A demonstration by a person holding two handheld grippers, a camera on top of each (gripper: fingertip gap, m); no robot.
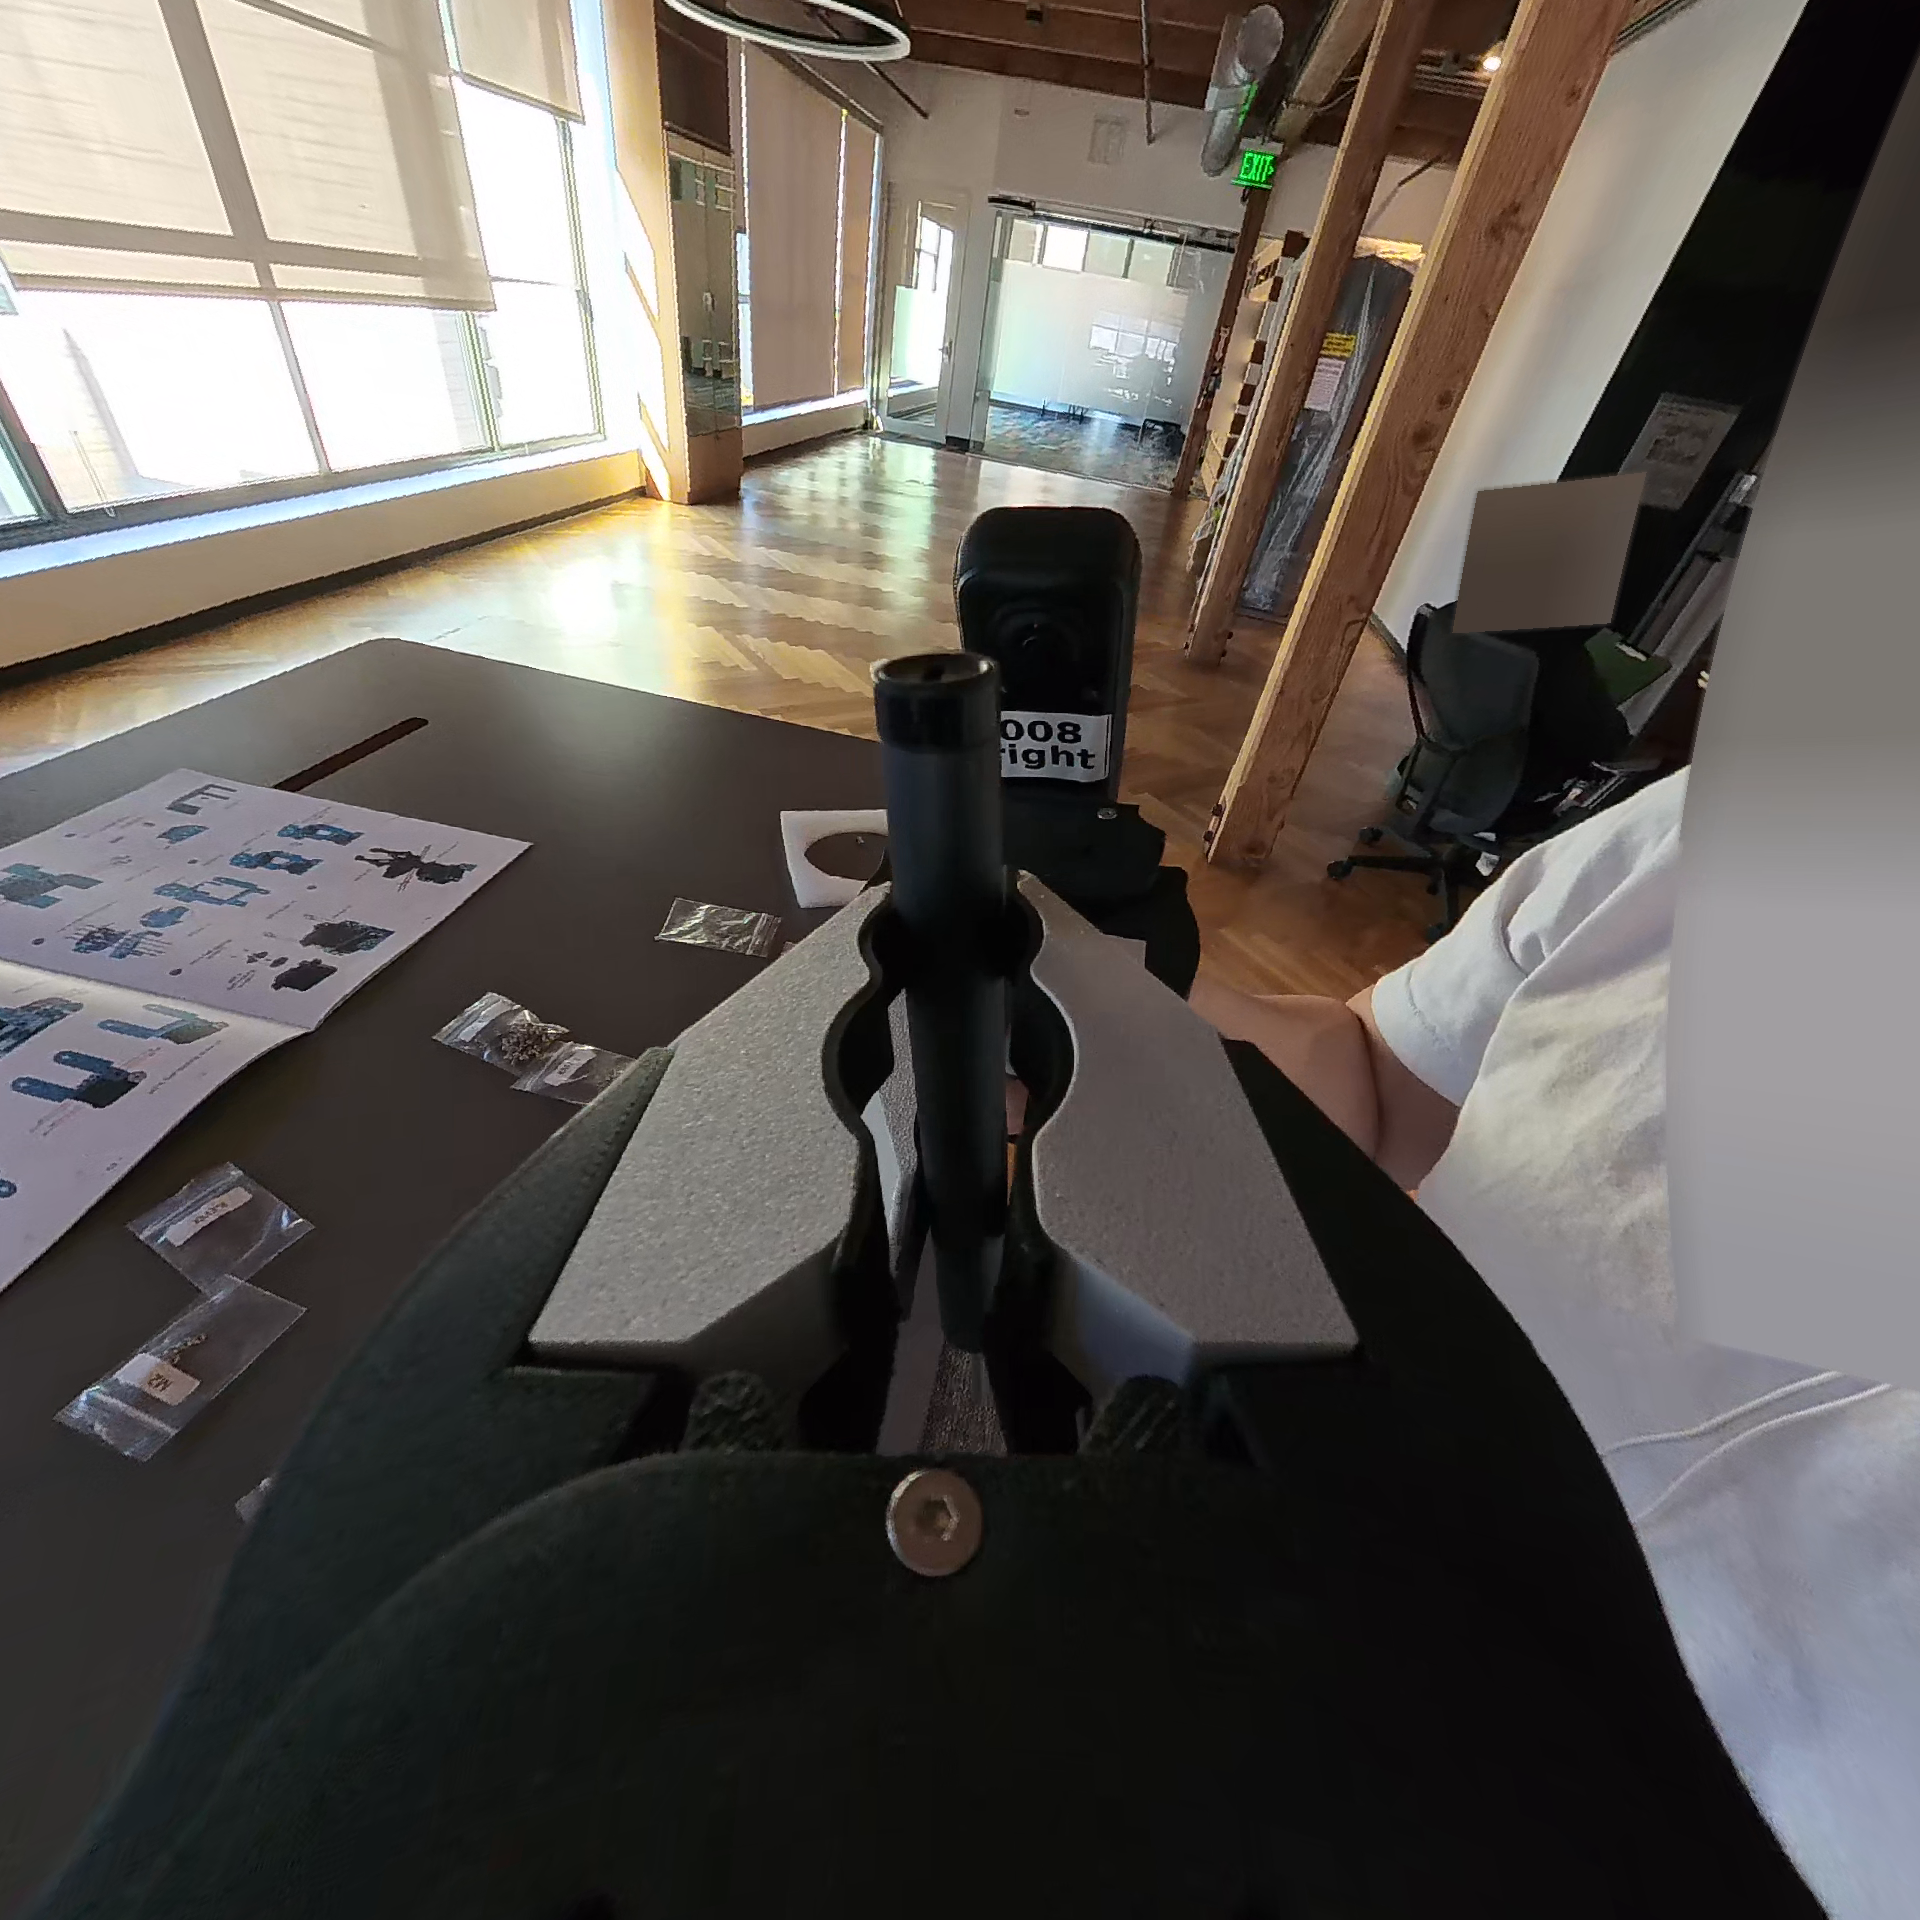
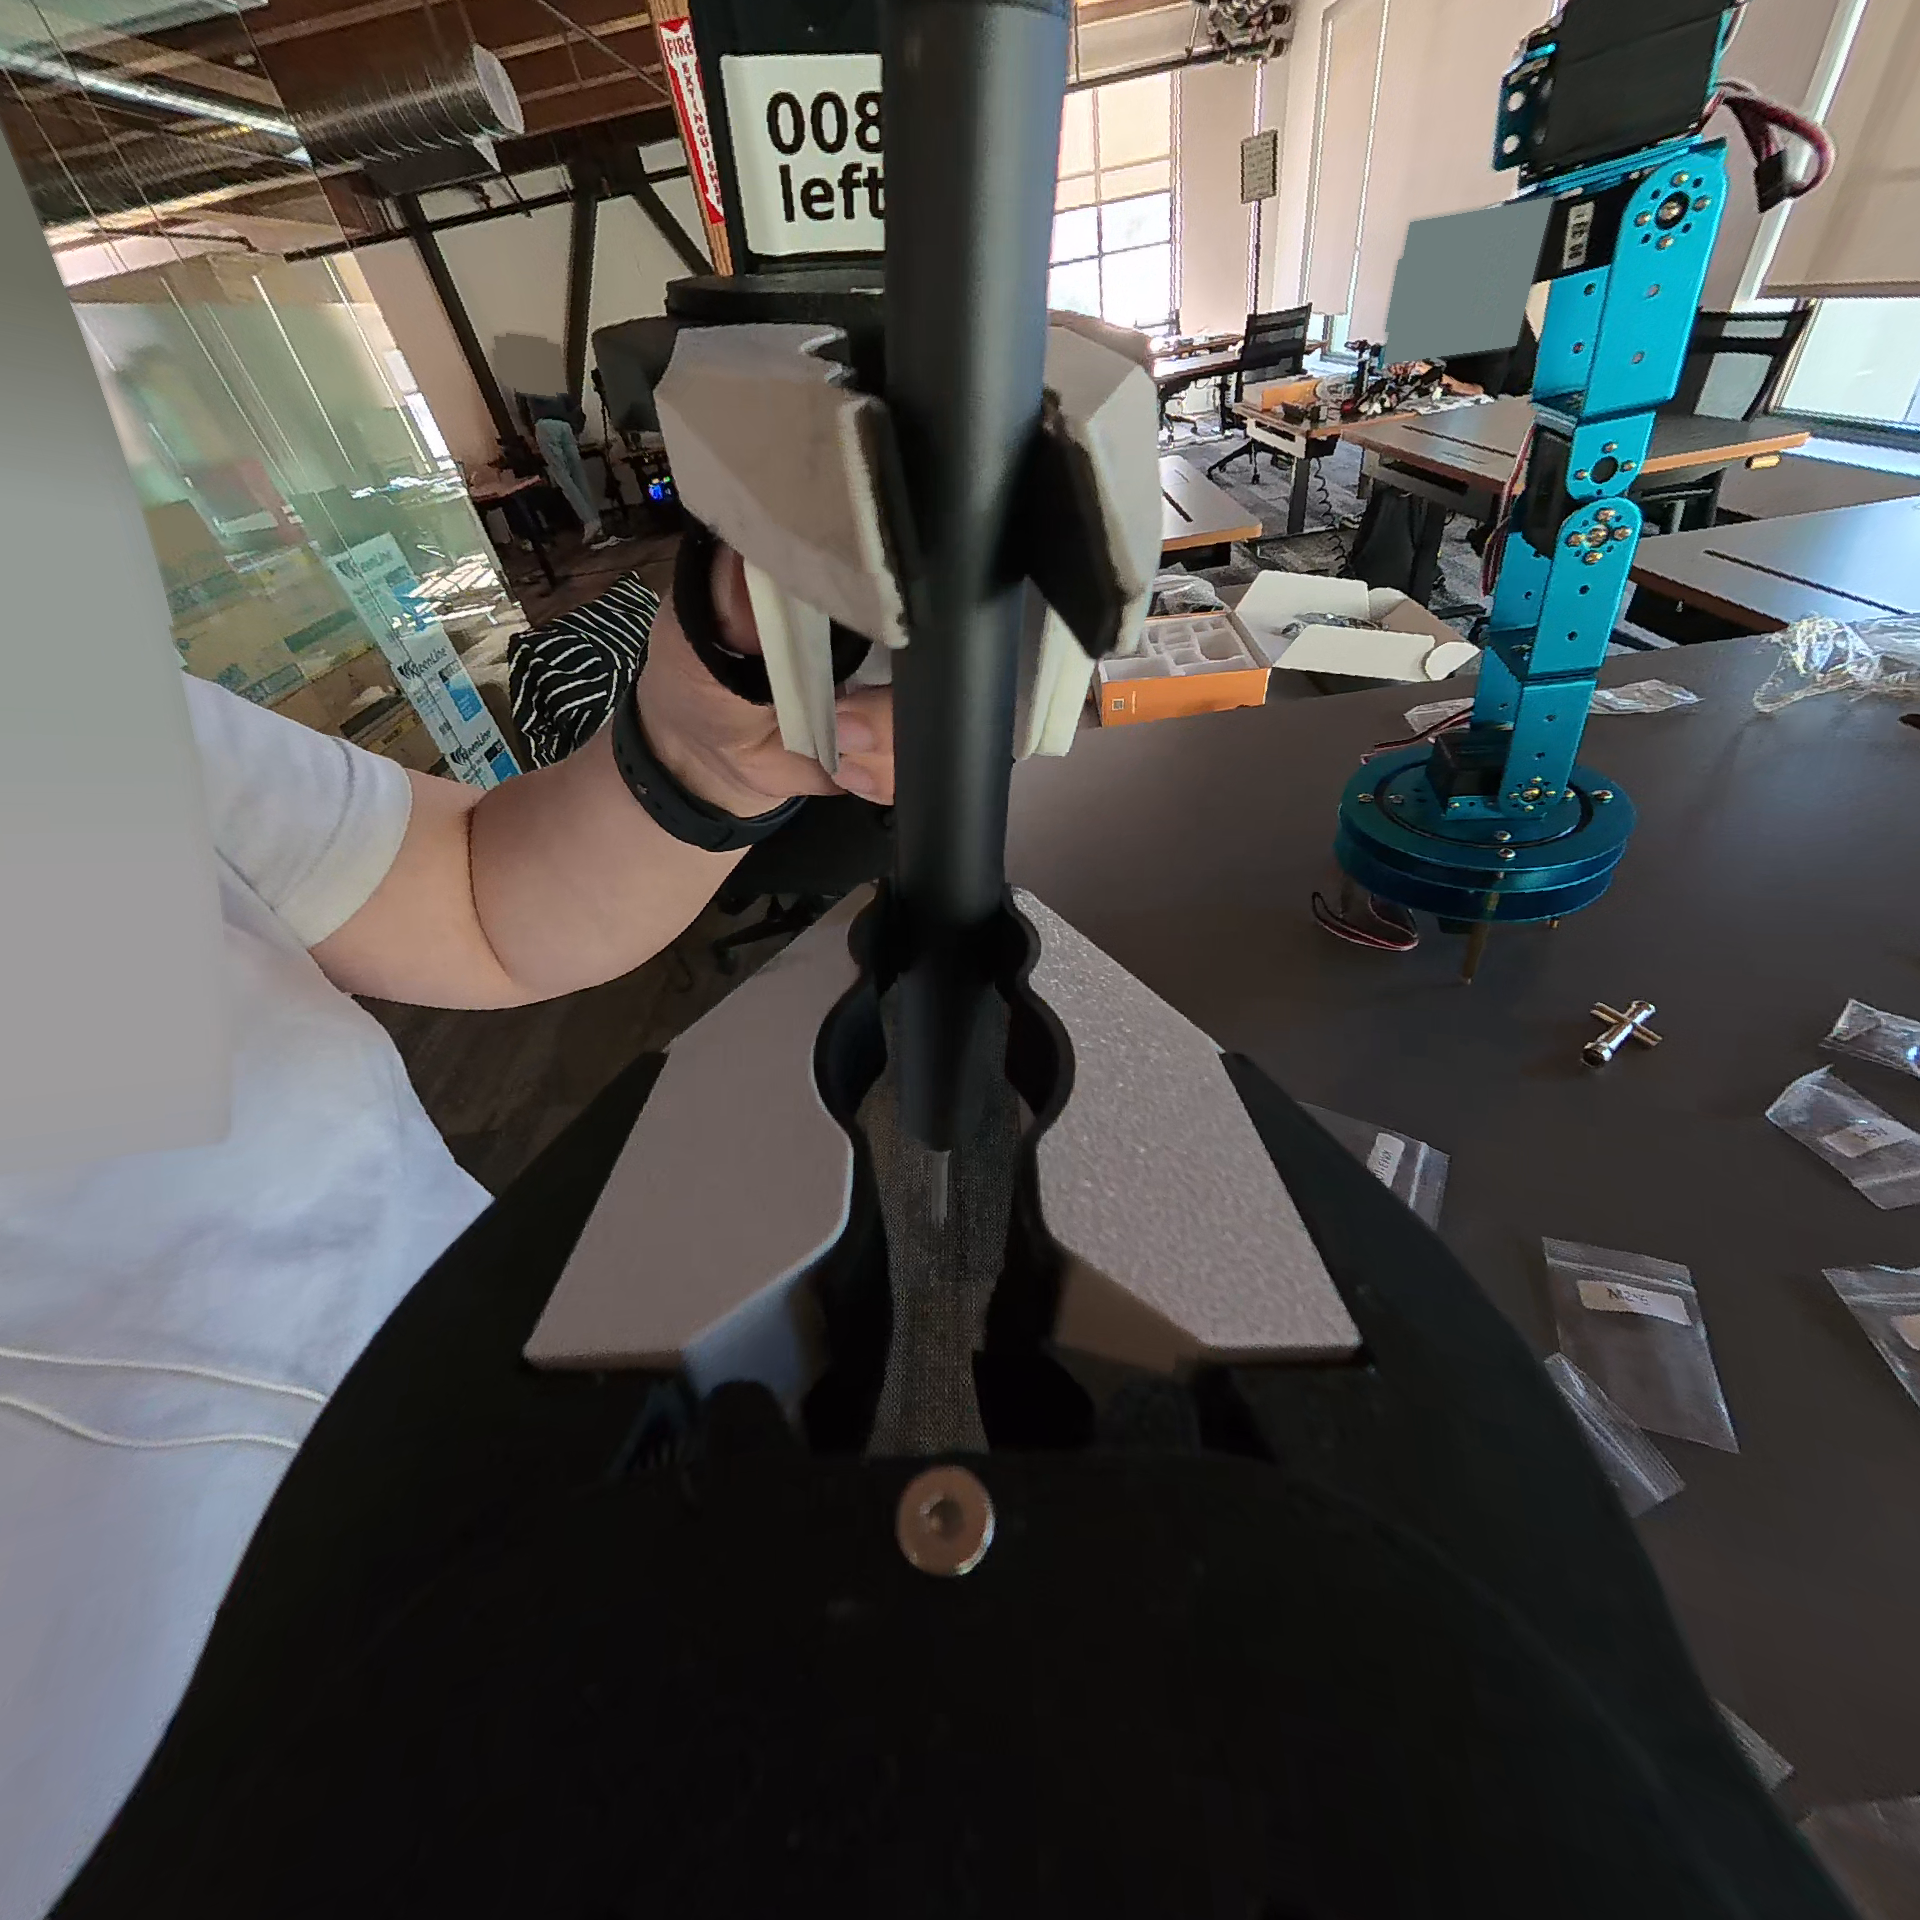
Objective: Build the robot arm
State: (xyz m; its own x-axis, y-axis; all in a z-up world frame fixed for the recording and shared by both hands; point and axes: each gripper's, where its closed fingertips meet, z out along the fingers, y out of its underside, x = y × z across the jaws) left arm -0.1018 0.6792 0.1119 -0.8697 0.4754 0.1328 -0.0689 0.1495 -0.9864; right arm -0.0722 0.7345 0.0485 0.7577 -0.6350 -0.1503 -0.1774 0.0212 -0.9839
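Both your left hand-held gripper point(image 1: 940, 935) and right hand-held gripper point(image 2: 940, 935) pinch one black screwdriver point(image 2: 966, 520) above the tabletop point(image 2: 1351, 987) near edge; uneven pull could twist it loose onto the parts bags point(image 2: 1642, 1340).

Each handheld tool, the left tool point(image 1: 940, 997) and the right tool point(image 2: 940, 997), has a matte black body, one silver hex screw point(image 1: 932, 1523) at its centre, and two grey, grainy, scalloped fingers point(image 1: 727, 1164). The person wears a white short-sleeved shirt point(image 2: 301, 821) and a black wristband point(image 2: 675, 790).
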